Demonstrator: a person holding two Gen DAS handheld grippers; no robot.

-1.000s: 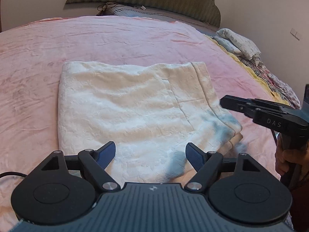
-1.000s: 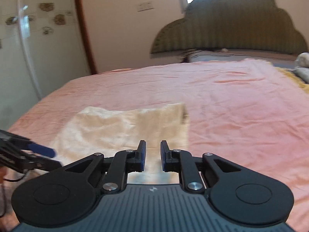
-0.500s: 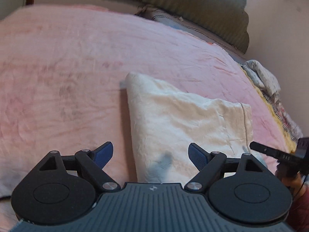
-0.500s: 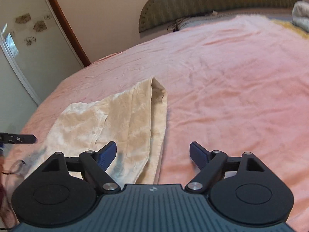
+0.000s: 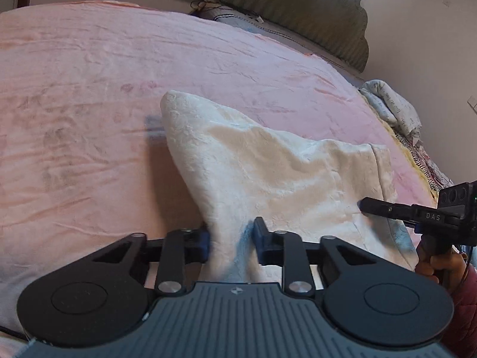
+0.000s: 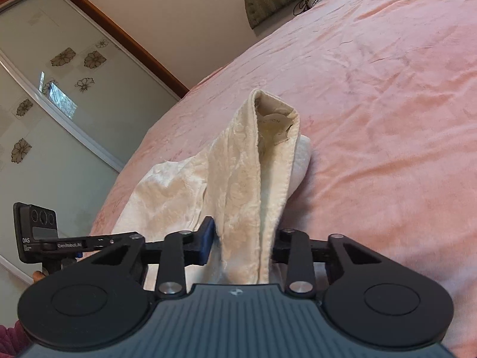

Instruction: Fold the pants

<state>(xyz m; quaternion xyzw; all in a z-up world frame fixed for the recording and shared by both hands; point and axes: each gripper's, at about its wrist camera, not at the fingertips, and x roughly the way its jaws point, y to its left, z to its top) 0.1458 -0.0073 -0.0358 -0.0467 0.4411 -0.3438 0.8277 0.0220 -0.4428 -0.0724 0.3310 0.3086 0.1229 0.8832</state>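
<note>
My left gripper [image 5: 231,243] and right gripper [image 6: 243,246] are both closing their jaws on the near edge of the cream pants [image 5: 268,164], bunched on the pink bedspread [image 5: 89,89].

The folded plush pants [image 5: 283,173] are cream-white with an embossed floral relief, and the wrinkled velvet bedspread [image 5: 89,89] beneath them is salmon pink. The two black plastic grippers carry blue finger pads [image 6: 207,240], and the scalloped padded headboard [image 5: 268,3] is olive green with vertical ribbing. The sliding wardrobe panel [image 6: 44,104] is pale grey-green with brown flower motifs, framed in reddish-brown wood.
</note>
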